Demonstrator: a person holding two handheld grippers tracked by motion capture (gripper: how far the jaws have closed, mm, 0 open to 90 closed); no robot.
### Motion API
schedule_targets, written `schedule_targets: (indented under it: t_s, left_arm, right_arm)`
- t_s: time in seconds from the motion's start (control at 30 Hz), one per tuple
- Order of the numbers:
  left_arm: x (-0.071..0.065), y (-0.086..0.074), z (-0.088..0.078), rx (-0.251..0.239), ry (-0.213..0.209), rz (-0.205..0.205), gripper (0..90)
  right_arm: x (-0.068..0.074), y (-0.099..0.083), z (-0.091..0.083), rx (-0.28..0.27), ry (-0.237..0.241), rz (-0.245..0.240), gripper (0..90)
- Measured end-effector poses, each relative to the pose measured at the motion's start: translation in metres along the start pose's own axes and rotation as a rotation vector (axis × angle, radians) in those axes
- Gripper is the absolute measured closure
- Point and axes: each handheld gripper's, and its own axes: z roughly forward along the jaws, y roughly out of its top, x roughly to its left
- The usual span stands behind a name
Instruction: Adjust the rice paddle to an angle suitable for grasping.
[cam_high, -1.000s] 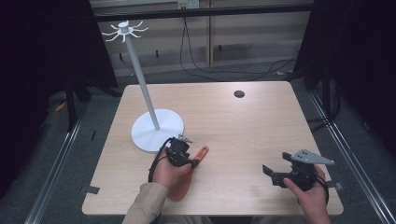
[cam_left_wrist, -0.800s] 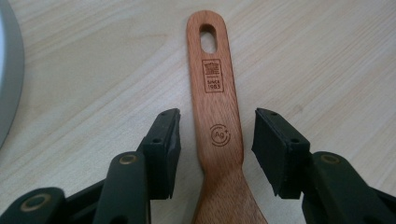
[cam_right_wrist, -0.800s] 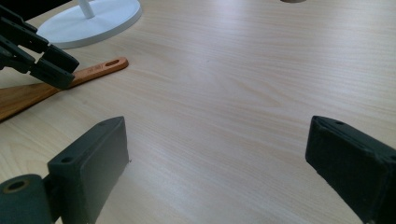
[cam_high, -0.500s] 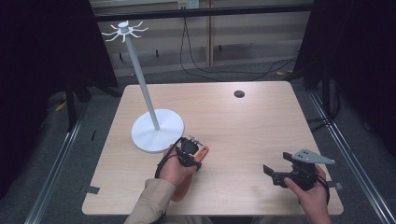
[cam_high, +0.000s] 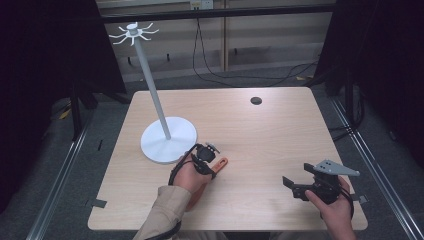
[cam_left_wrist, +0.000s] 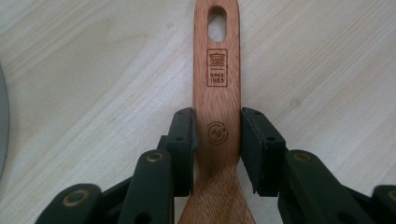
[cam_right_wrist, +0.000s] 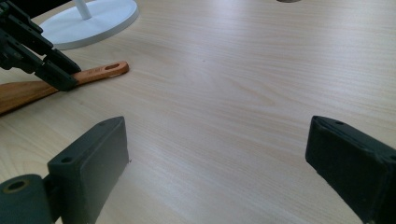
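Closing left gripper (cam_left_wrist: 217, 149) now clamps wooden spatula (cam_left_wrist: 217, 93) beside white stand (cam_high: 168, 140); right gripper (cam_right_wrist: 217, 163) gapes

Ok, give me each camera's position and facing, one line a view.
High view: above the person's side, facing forward and down on the table; forearms and both grippers show.
Left gripper view: on the left gripper, looking down along its jaws closing on the wooden spatula's handle.
Right gripper view: on the right gripper, facing low across the table.
Shared: spatula, white stand.
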Motion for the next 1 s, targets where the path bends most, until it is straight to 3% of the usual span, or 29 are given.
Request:
schedule_targets:
  t_s: [0.17, 0.2, 0.4, 0.5, 0.7, 1.0]
  left_arm:
    - [0.009, -0.006, -0.015, -0.099, -0.040, -0.018, 66.5]
    - [0.010, -0.008, -0.018, -0.138, -0.056, -0.042, 66.5]
    - [0.018, -0.018, -0.035, -0.269, -0.086, -0.084, 66.5]
    - [0.019, -0.020, -0.045, -0.316, -0.077, -0.085, 66.5]
    - [0.023, -0.027, -0.066, -0.469, -0.070, -0.093, 66.5]
    - [0.028, -0.041, -0.081, -0.620, -0.033, -0.112, 66.5]
  right_arm:
    - [0.000, 0.001, 0.000, -0.007, 0.007, 0.000, 5.4]
    - [0.000, 0.000, 0.000, -0.005, 0.005, 0.003, 5.4]
    - [0.000, -0.001, 0.002, -0.005, 0.021, 0.004, 3.3]
    - [0.001, -0.001, 0.002, 0.002, 0.022, 0.000, 2.8]
    - [0.001, 0.000, 0.001, -0.020, 0.029, -0.003, 2.5]
    - [0.002, -0.001, 0.002, -0.032, 0.031, -0.004, 2.5]
